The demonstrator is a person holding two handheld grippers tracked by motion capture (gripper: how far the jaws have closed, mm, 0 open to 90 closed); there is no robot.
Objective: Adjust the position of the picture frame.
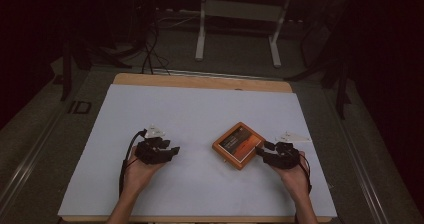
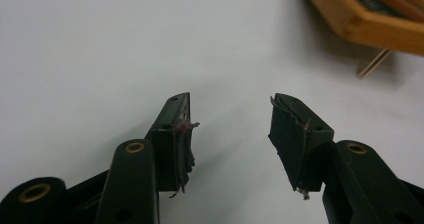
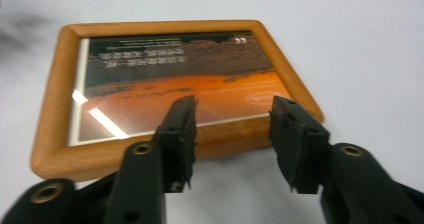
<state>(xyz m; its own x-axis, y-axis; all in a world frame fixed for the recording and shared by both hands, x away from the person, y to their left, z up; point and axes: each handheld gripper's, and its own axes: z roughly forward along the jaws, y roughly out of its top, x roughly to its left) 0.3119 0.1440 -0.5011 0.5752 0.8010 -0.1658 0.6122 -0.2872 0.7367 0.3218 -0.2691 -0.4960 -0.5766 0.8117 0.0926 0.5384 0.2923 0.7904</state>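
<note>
Here, right claw [image 3: 232, 109] parted over picture frame [image 3: 165, 91] — nothing gripped.

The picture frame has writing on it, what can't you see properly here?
- Writing on the picture frame: blurred in the right gripper view, too small in the high view.
- Frame's far part: cut off by the top edge in the left gripper view.
- Thin stick under the frame: mostly hidden by the frame.

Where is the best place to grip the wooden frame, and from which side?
Probably the near rail of the frame, from the right gripper's side: it lies flat, that thin raised edge faces the open jaws, and the glass centre offers no hold.
</note>
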